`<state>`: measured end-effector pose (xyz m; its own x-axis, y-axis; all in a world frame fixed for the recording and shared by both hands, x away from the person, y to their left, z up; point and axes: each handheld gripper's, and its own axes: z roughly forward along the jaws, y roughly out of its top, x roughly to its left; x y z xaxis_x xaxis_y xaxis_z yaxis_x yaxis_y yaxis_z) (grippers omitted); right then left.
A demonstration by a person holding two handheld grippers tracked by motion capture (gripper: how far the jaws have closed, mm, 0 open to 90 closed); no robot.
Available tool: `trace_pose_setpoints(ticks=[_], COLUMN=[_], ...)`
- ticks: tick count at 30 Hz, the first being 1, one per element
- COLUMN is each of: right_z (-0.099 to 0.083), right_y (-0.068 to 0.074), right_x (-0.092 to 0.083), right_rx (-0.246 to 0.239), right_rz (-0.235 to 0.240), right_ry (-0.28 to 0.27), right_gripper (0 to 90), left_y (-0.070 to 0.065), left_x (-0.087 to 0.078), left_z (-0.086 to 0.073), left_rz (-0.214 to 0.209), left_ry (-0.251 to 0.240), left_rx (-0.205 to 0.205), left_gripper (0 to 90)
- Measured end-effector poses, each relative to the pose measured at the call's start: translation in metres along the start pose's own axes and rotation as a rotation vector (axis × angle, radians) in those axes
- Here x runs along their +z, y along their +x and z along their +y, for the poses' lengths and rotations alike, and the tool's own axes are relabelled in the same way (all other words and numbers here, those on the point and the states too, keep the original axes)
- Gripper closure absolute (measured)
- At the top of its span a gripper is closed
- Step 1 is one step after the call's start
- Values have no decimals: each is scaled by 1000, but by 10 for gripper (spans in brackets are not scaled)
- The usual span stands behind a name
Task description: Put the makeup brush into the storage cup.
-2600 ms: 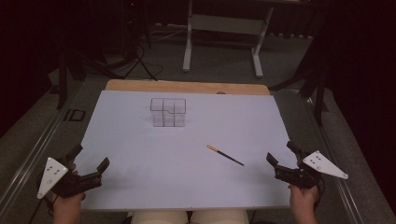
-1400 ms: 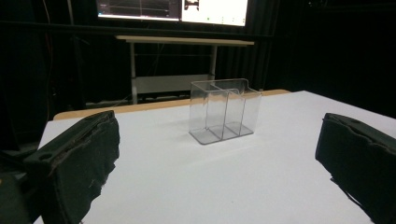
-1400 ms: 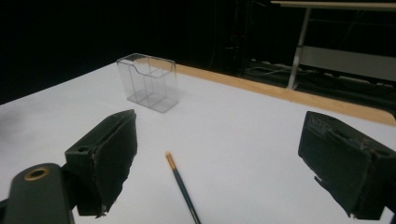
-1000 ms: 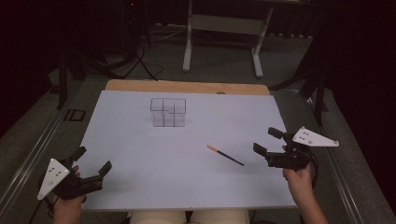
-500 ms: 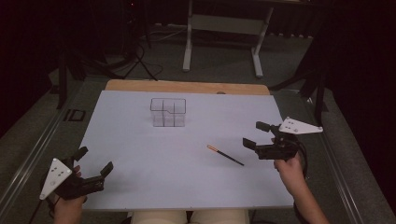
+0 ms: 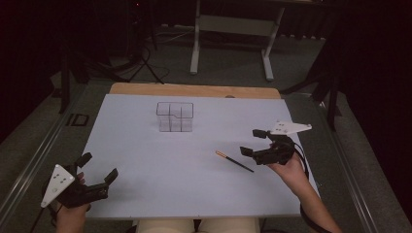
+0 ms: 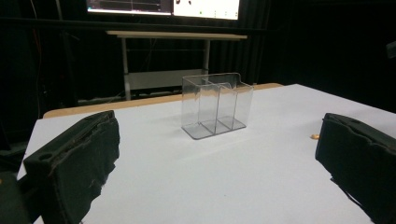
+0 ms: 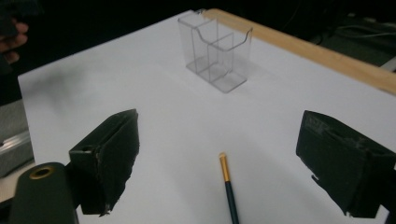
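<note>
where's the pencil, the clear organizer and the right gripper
pencil (image 6: 234,161): high view, middle of its dark shaft
clear organizer (image 6: 175,117): high view, front wall
right gripper (image 6: 253,142): high view, midway between its open fingertips

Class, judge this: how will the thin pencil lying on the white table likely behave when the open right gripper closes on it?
The pencil looks slim and straight, so probably stiff and light. Its narrow shaft lies flat on the smooth table, so it may roll or skid if the right gripper nudges it off-centre.

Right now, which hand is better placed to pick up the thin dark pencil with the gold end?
The right. The right gripper is open beside the thin dark pencil with the gold end, which lies between its fingers in the right gripper view. The left gripper sits far away at the near left corner.
</note>
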<state>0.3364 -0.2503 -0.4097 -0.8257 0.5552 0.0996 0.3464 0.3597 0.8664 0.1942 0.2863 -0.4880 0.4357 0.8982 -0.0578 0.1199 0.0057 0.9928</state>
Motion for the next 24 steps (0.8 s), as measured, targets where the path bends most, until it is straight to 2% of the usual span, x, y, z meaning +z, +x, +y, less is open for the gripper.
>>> trace_pose_setpoints(ticks=[2, 5, 8, 18, 21, 24], right_z=[-2, -6, -10, -15, -17, -19], right_y=[-2, -3, -4, -8, -8, -8], right_x=[5, 11, 16, 26, 34, 40], right_rx=[-7, -45, -56, -61, -65, -73], right_rz=[18, 18, 24, 61, 73, 80], right_ry=[26, 72, 97, 176, 227, 266], right_gripper=[141, 166, 194, 271, 273, 312], left_y=[0, 1, 0, 0, 0, 0], left_x=[0, 0, 0, 0, 0, 0], left_z=[0, 0, 0, 0, 0, 0], left_rz=[1, 1, 0, -2, -2, -1], left_ry=[-2, -1, -3, -2, -1, -1], left_rx=[-7, -7, -9, -8, -6, -5], left_gripper=[7, 7, 7, 7, 7, 7])
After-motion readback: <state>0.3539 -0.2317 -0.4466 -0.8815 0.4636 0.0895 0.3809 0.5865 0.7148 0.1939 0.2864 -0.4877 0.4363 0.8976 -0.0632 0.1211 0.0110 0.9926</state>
